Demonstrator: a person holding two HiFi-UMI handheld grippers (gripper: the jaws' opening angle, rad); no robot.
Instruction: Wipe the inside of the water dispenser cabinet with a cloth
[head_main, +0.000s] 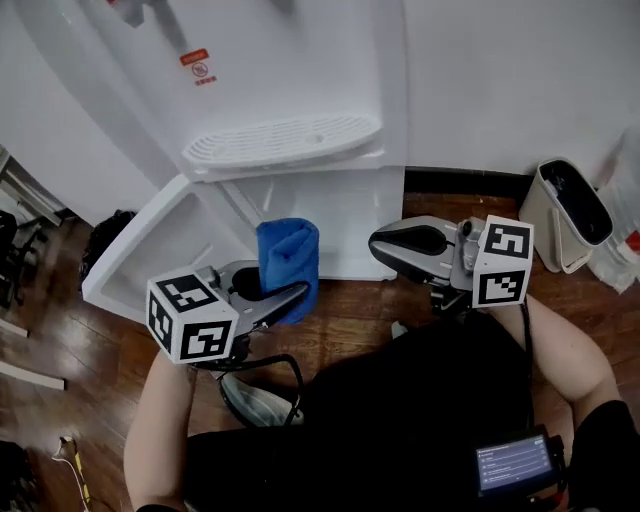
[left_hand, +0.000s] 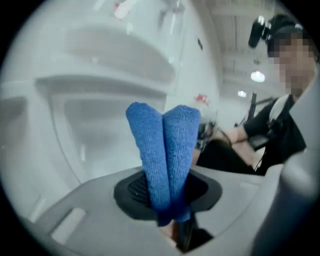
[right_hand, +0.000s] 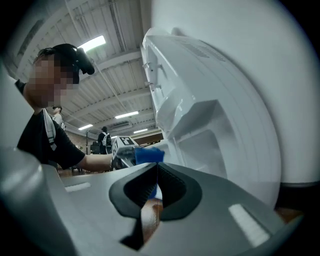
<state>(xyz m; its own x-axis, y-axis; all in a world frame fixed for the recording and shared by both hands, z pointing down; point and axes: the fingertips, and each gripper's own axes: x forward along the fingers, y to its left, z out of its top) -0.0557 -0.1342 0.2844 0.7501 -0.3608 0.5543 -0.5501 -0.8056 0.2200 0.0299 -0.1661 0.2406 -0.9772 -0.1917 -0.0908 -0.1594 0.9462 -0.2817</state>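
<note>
My left tool is clenched on the folded blue terry cloth. The cloth stands up from the jaws at 12 o'clock, in front of the lower cabinet of the white water dispenser. The white cabinet door stands open at 10 o'clock of that tool, with brown wooden floor bare below it. My right tool is clenched on nothing, at 3 o'clock of the cloth and apart from it. Only the head view shows the white bin at 3 o'clock. Only the right gripper view shows the recessed inner face of the door.
</note>
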